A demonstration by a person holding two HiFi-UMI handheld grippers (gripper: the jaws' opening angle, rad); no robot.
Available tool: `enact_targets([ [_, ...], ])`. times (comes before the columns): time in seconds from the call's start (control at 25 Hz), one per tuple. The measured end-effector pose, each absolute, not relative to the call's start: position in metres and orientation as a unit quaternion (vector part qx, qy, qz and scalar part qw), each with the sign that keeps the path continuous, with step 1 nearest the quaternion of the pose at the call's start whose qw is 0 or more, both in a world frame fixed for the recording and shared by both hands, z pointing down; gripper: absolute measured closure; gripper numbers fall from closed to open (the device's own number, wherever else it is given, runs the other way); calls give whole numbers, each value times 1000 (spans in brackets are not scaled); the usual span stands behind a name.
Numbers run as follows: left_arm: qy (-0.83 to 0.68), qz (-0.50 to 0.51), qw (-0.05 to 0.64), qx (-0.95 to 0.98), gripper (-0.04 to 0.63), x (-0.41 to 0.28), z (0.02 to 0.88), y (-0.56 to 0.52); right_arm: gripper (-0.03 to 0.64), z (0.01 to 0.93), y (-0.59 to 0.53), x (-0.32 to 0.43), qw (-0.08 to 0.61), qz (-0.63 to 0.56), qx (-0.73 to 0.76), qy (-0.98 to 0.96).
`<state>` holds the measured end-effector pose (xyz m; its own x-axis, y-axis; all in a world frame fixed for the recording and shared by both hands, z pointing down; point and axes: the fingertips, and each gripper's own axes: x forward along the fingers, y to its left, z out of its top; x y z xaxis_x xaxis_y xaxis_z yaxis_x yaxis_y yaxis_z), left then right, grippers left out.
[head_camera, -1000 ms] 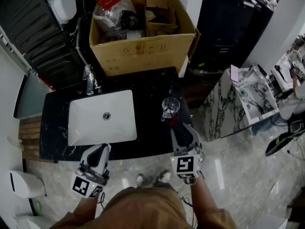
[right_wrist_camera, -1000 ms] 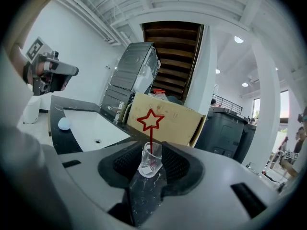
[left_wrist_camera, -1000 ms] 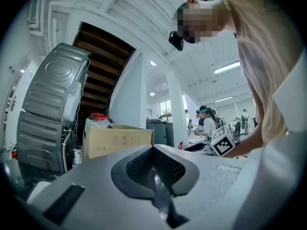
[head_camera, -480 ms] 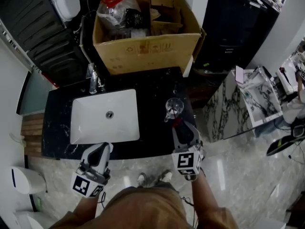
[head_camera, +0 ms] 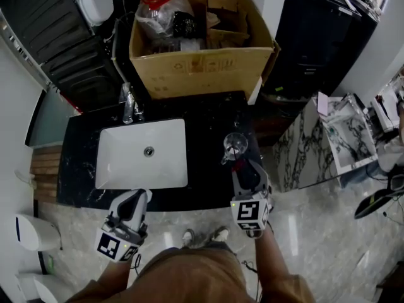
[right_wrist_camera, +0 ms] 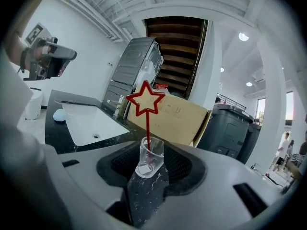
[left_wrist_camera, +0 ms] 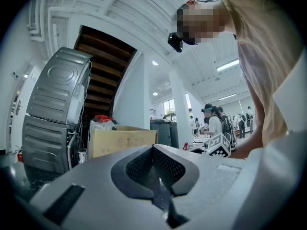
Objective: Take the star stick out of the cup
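A clear glass cup [head_camera: 235,145] stands on the black counter [head_camera: 208,118], right of the sink. In it a red star stick [right_wrist_camera: 145,99] stands upright. My right gripper [head_camera: 243,167] sits just in front of the cup, pointing at it. Its jaws have just been opening. In the right gripper view the cup [right_wrist_camera: 148,158] is in the gap of the right gripper [right_wrist_camera: 156,152], and the pads do not press on it. My left gripper [head_camera: 130,202] is held at the counter's front edge, below the sink. In its own view the left gripper [left_wrist_camera: 153,150] is shut and empty.
A white sink [head_camera: 142,153] with a faucet [head_camera: 129,106] takes up the counter's left half. Behind the counter stands an open cardboard box [head_camera: 202,68] with a red-capped plastic jug [head_camera: 158,5] in it. A black bin [head_camera: 322,36] is at the right.
My right gripper has moved forward, closer to the cup. The left gripper has stayed where it was.
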<state>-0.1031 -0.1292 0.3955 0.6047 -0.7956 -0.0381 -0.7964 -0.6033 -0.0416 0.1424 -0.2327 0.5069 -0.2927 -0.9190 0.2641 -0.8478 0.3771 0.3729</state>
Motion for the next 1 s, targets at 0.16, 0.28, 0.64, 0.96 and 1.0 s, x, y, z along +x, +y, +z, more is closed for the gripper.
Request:
enact_targets([
  [0.16, 452, 14, 24, -891, 594, -104, 391, -130, 462, 513, -237, 139, 233, -80, 541, -804],
  [0.28, 459, 4, 25, -888, 594, -109, 396, -129, 460, 519, -239, 138, 239, -79, 537, -805],
  [0.64, 464, 10, 23, -885, 594, -108, 393, -134, 474, 517, -250, 132, 235, -87, 533, -808],
  [0.96, 466, 9, 22, -885, 594, -109, 396, -137, 490, 517, -253, 130, 230, -91, 533, -809],
  [1.0, 466, 8, 23, -885, 594, -109, 397, -137, 493, 516, -254, 129, 228, -93, 533, -810],
])
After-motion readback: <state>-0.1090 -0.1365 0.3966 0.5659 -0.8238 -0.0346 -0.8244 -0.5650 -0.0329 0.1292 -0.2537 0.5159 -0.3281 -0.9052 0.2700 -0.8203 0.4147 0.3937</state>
